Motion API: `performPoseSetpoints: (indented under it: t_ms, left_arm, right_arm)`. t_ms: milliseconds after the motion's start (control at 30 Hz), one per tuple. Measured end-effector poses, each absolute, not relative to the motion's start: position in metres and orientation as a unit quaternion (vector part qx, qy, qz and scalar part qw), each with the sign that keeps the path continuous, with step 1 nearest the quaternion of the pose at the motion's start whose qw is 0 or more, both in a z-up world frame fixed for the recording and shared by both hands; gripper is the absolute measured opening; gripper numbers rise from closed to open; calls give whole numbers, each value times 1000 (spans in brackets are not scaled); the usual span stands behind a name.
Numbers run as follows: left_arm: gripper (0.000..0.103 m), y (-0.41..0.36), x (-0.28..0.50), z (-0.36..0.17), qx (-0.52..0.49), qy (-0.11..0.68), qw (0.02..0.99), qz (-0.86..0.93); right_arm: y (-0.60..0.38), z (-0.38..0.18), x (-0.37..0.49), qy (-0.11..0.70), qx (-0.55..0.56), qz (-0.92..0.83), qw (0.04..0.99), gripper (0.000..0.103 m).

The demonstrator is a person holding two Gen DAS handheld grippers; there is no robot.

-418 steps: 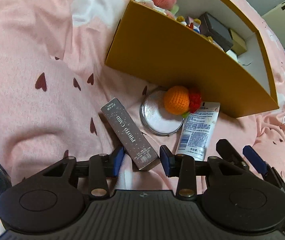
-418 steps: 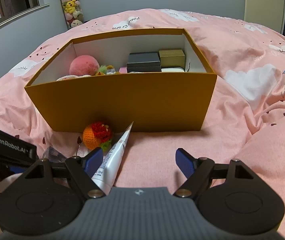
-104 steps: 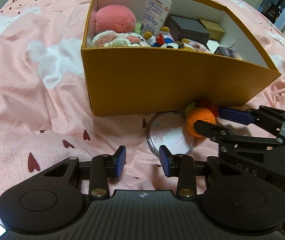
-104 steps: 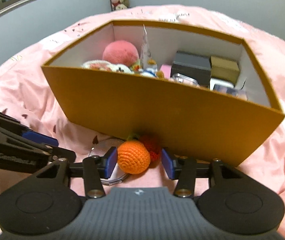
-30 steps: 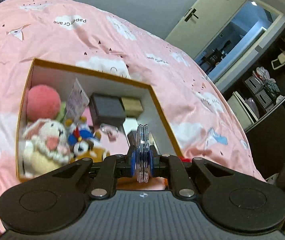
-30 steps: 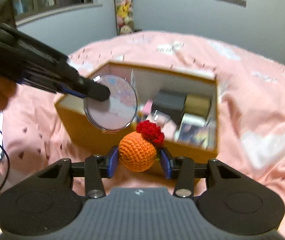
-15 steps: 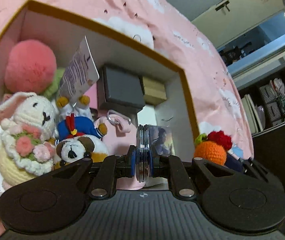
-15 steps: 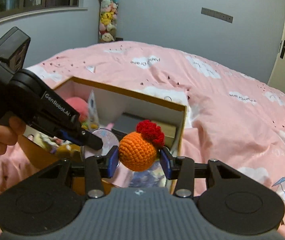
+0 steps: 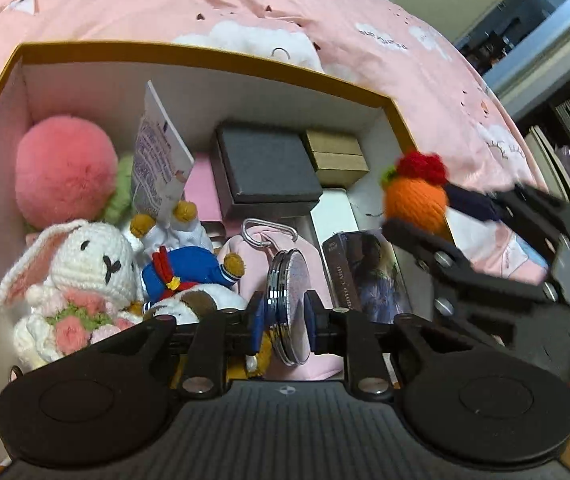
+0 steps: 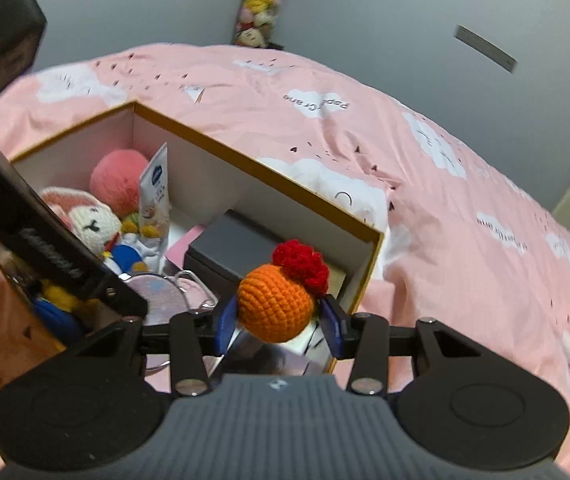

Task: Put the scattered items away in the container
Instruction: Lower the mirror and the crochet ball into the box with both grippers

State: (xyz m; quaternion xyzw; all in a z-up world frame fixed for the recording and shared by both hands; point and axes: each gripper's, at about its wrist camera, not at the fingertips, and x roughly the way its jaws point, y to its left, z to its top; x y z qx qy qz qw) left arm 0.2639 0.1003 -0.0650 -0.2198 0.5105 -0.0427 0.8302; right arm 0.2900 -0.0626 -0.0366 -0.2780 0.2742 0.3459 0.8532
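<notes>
Orange crocheted ball (image 10: 275, 306) pinched between right gripper (image 10: 278, 326) fingers above box (image 9: 205, 56) at 3 o'clock edge, left gripper (image 9: 284, 320) fingers just eased apart, round compact mirror (image 9: 289, 306) loose between them, upright over pink pouch (image 9: 241, 252) inside box.

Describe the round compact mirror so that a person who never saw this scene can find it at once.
Look into the yellow box on the pink bedspread, at its near side. The compact mirror stands on edge between the blue pads of the left tool, over a pink pouch. It is the only flat, shiny, metal-rimmed disc among soft toys and boxes.
</notes>
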Motion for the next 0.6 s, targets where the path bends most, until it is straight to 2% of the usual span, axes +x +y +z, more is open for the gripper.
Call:
performPoseSetpoints:
  t_ms: [200, 367, 467, 600]
  left_arm:
    - [35, 101, 257, -54, -211, 503, 837, -52]
    - [35, 107, 254, -51, -215, 496, 839, -53]
    - [24, 107, 254, -54, -209, 497, 841, -51]
    - [21, 110, 255, -60, -219, 494, 840, -56]
  right_arm:
    - [-47, -47, 314, 281, -350, 367, 815, 47]
    - [-36, -55, 324, 281, -391, 369, 795, 47]
    - [-31, -59, 328, 284, -404, 365, 789, 47]
    - [-27, -61, 329, 287, -408, 364, 787, 47]
